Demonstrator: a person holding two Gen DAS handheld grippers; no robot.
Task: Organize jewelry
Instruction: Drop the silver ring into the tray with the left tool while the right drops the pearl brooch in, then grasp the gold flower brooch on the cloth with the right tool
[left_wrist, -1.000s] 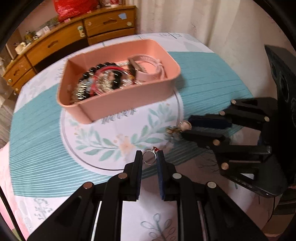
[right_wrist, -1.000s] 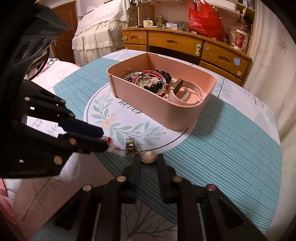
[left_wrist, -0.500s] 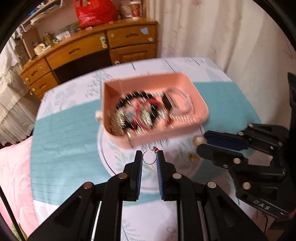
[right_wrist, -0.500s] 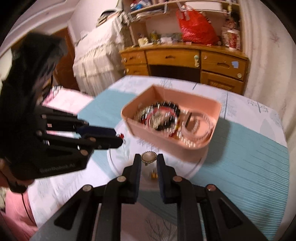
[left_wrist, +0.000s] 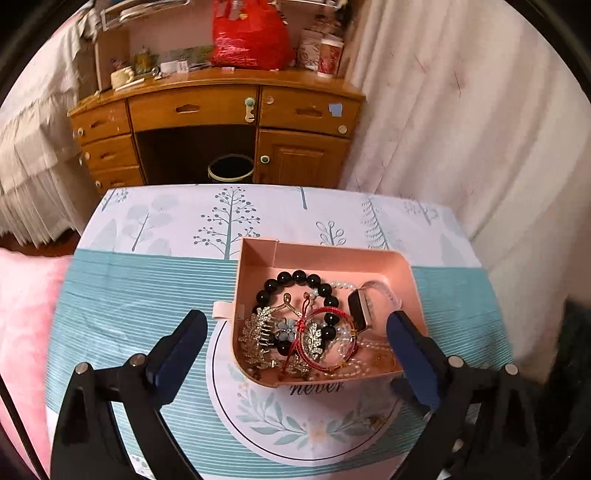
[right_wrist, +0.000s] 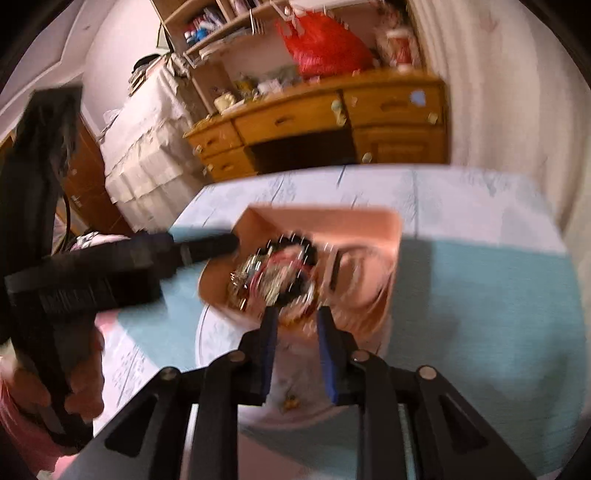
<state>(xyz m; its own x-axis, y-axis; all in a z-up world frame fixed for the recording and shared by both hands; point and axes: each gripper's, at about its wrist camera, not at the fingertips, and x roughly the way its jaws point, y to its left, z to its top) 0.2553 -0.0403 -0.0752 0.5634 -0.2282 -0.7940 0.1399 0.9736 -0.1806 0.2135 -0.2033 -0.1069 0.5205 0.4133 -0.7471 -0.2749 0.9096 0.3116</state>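
Observation:
A pink tray (left_wrist: 325, 260) sits on the table and holds a black bead bracelet (left_wrist: 295, 277), red cord bangles (left_wrist: 325, 339), crystal hair combs (left_wrist: 258, 339) and a watch (left_wrist: 360, 308). My left gripper (left_wrist: 295, 354) is wide open above the tray's near side, with nothing between its fingers. My right gripper (right_wrist: 293, 321) is open and empty over the tray's (right_wrist: 369, 221) near edge; that view is blurred. The left gripper (right_wrist: 207, 245) also shows there, reaching over the tray's left side. A small earring (left_wrist: 373, 421) lies on the cloth in front of the tray.
A teal and white printed tablecloth (left_wrist: 129, 295) covers the table. A wooden dresser (left_wrist: 221, 122) with a red bag (left_wrist: 247, 33) stands behind it. A curtain (left_wrist: 461, 129) hangs at the right. A pink cushion (left_wrist: 22, 314) lies at the left.
Both grippers have risen and moved over the tray. The left one has opened and no longer holds the ring. The right one has opened and no longer holds the round brooch.

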